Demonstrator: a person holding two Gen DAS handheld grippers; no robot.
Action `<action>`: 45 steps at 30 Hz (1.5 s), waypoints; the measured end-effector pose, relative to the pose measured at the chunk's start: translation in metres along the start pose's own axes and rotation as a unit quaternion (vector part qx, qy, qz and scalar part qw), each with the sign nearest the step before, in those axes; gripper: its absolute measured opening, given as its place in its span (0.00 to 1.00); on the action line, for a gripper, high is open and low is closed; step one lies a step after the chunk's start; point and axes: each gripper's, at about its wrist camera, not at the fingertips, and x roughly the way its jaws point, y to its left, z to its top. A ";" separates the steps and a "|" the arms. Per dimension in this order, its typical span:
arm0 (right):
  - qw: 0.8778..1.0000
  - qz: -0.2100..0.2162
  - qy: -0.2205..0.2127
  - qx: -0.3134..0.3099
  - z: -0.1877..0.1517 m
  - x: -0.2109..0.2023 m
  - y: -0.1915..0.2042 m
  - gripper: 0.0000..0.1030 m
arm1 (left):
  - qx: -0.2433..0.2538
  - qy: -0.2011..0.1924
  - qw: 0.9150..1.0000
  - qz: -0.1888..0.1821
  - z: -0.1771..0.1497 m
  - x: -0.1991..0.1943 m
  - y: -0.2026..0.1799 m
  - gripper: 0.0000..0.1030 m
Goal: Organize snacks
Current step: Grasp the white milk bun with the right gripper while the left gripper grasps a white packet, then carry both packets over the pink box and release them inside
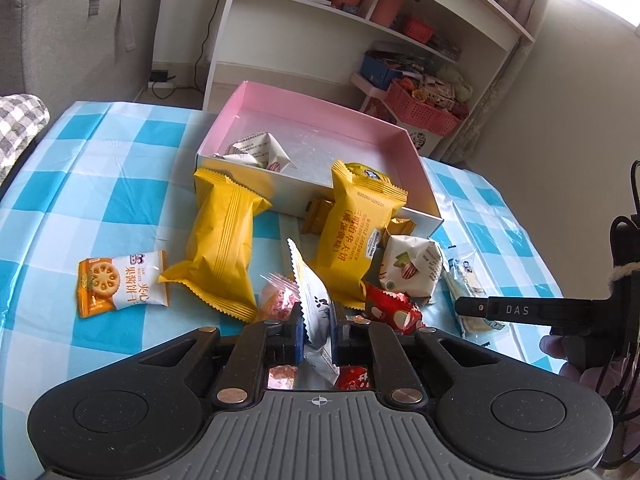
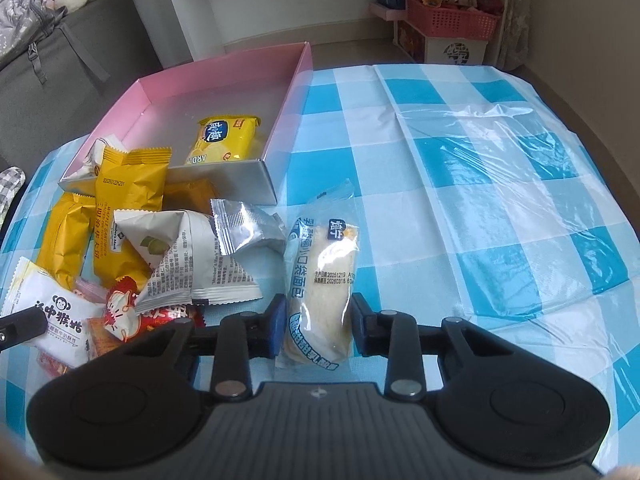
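My left gripper [image 1: 318, 322] is shut on a white snack packet [image 1: 316, 312], held edge-up just above the pile; the same packet shows its monkey logo [image 2: 56, 316] in the right wrist view. My right gripper [image 2: 317, 326] is shut on a clear-wrapped bread packet [image 2: 320, 276] lying on the checked cloth, pads against both its sides. The open pink box [image 1: 304, 100] stands behind the pile, holding a white crumpled packet [image 1: 260, 152] and a yellow cracker packet [image 2: 226, 138].
Loose on the blue checked tablecloth [image 2: 480, 160] lie two yellow wafer packets [image 1: 224, 240], an orange biscuit packet [image 1: 120, 284], a red candy [image 1: 394, 308], a white nut packet [image 1: 412, 268] and a silver packet [image 2: 248, 228]. Shelves and a pink basket [image 1: 424, 108] stand behind.
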 end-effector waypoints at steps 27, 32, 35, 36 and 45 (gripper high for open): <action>1.000 -0.003 0.001 0.015 0.000 -0.008 -0.009 0.19 | -0.021 -0.033 0.999 -0.010 0.005 -0.028 0.006 0.09; 0.999 0.018 -0.010 0.034 0.003 -0.019 -0.014 0.18 | -0.021 -0.047 0.999 -0.013 0.011 -0.036 0.006 0.09; 0.998 0.035 -0.025 0.046 0.007 -0.031 -0.015 0.18 | -0.022 -0.057 0.998 -0.016 0.016 -0.042 0.004 0.09; 0.997 0.043 -0.030 0.051 0.009 -0.036 -0.015 0.18 | -0.023 -0.060 0.998 -0.017 0.018 -0.043 0.003 0.09; 0.993 0.083 -0.055 0.069 0.034 -0.051 0.002 0.18 | -0.011 -0.081 0.997 -0.018 0.053 -0.039 -0.013 0.09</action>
